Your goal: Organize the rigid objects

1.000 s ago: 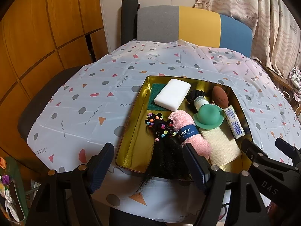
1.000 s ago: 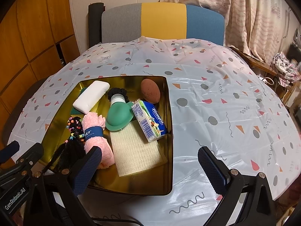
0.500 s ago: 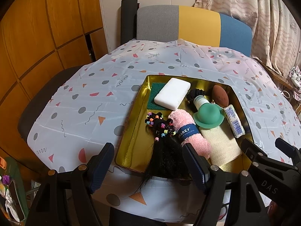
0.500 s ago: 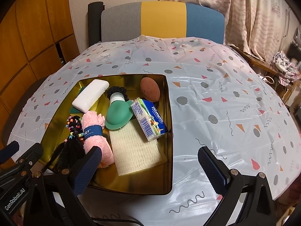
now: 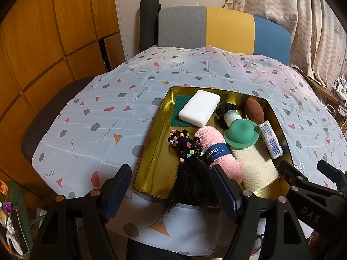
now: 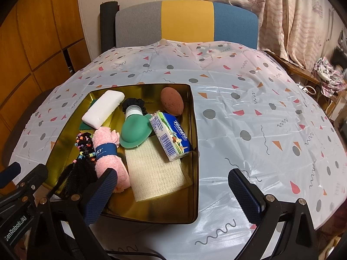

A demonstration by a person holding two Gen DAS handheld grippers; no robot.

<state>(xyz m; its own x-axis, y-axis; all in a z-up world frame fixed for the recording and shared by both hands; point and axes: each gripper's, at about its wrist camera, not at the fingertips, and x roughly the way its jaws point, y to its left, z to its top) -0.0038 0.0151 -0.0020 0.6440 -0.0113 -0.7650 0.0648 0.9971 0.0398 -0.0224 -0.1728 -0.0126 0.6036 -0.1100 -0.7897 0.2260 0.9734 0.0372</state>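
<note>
A gold tray point(image 5: 151, 169) point(image 6: 194, 130) sits on the patterned tablecloth. In it lie a white block point(image 5: 199, 108) point(image 6: 103, 110) on a green pad point(image 5: 179, 110), a green hat-shaped bottle point(image 5: 240, 132) point(image 6: 135, 130), a brown oval ball point(image 5: 254, 111) point(image 6: 171, 101), a tissue pack point(image 5: 271, 143) point(image 6: 172, 138), a pink rolled cloth point(image 5: 219, 153) point(image 6: 108, 156), a black wig with coloured beads point(image 5: 190, 173) point(image 6: 83, 149), a black scrunchie point(image 5: 225, 109) and a beige mesh cloth point(image 5: 256, 166) point(image 6: 155, 171). My left gripper point(image 5: 171, 190) is open at the tray's near edge. My right gripper point(image 6: 173, 191) is open over the tray's near right corner.
A grey, yellow and blue chair back point(image 5: 216, 28) point(image 6: 186, 21) stands behind the table. Wooden panels point(image 5: 43, 43) are on the left, curtains point(image 6: 292, 10) on the right. Tablecloth point(image 6: 271, 119) stretches right of the tray and also left of it point(image 5: 97, 125).
Both views shift only very slightly; the right gripper has edged a little toward the tray. Nothing in the tray has moved.
</note>
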